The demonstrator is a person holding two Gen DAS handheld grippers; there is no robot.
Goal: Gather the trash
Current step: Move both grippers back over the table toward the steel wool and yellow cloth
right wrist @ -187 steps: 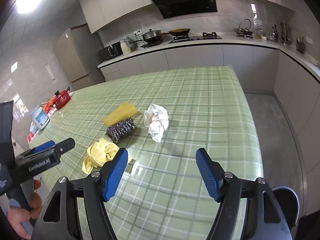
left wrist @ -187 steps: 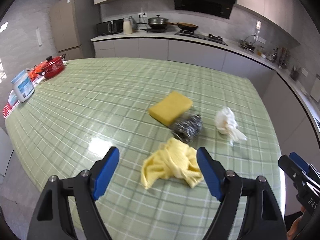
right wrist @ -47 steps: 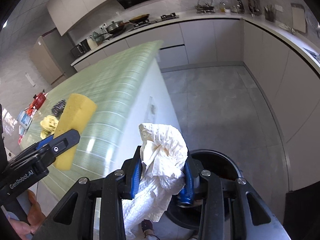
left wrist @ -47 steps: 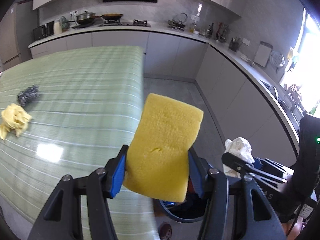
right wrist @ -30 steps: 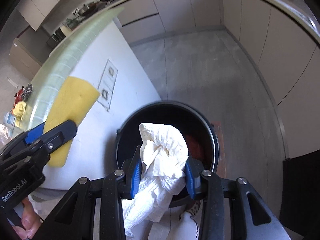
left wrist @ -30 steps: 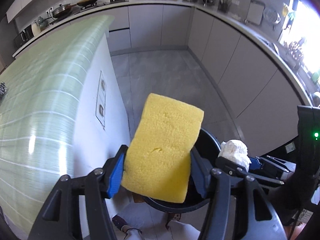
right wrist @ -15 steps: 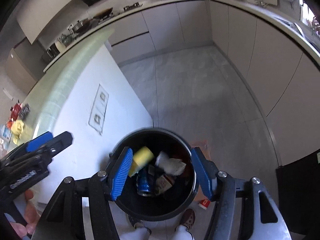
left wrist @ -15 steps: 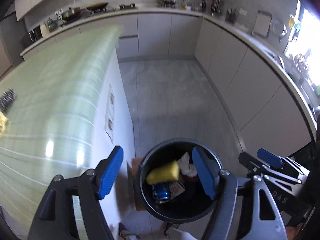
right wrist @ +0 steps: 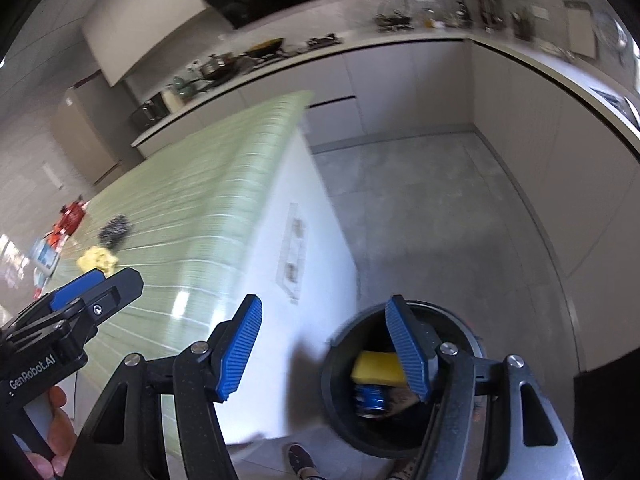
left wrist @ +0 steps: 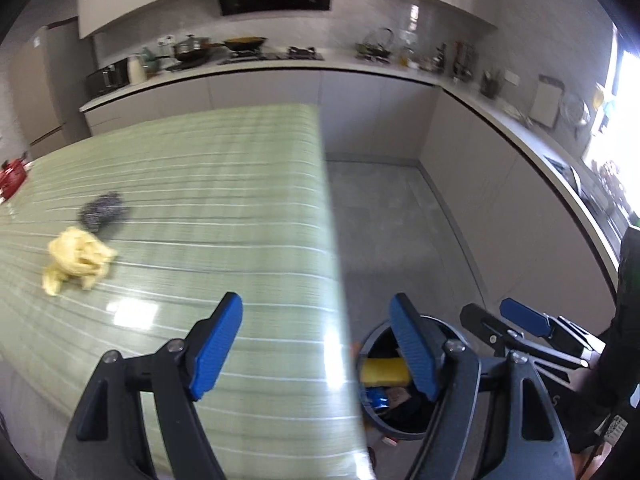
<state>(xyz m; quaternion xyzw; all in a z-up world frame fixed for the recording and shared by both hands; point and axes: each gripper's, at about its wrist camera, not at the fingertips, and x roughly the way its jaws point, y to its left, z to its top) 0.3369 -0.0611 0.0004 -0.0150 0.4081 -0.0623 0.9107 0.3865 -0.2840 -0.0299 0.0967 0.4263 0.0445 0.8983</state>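
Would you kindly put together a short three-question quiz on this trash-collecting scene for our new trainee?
1. True or false: the yellow sponge lies inside the black bin.
2. Which two items remain on the green table?
A. crumpled yellow cloth and steel-wool scrubber
B. white paper and blue can
C. sponge and kettle
3. Fill in: neither the left gripper nor the right gripper has ______ between its blue pads.

Key: 1 true; 2 A; 3 anything, both sets of jaws being empty and opening.
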